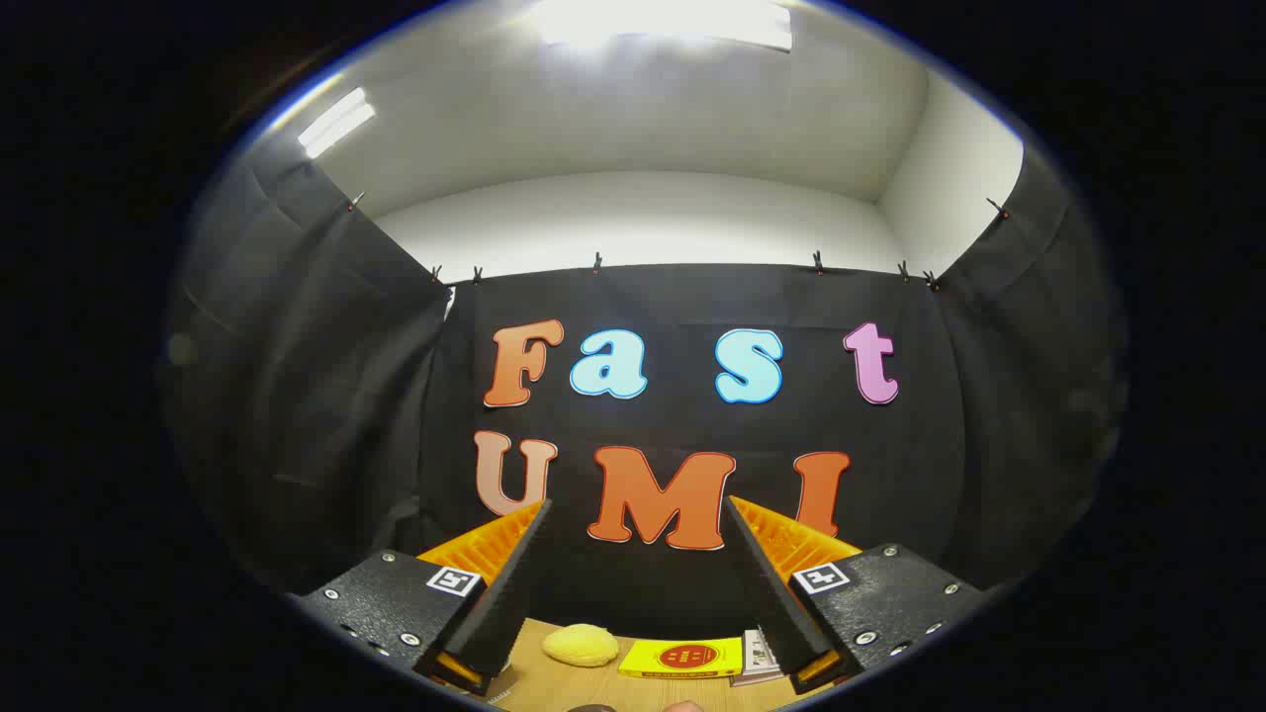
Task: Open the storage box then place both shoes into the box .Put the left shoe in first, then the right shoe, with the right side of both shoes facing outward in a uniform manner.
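My gripper (638, 519) is held high and level, facing the booth's black back wall. Its two black fingers (509, 583) with orange backs stand wide apart, open, with nothing between them. Far below them a strip of wooden table (554, 682) shows between the finger bases. I see no shoe or storage box here.
On the table strip lie a pale yellow lumpy object (581, 645), a flat yellow packet with a red mark (682, 657) and a small printed booklet (760, 655) beside the right finger. Black cloth walls close in on both sides; white ceiling with lights is above.
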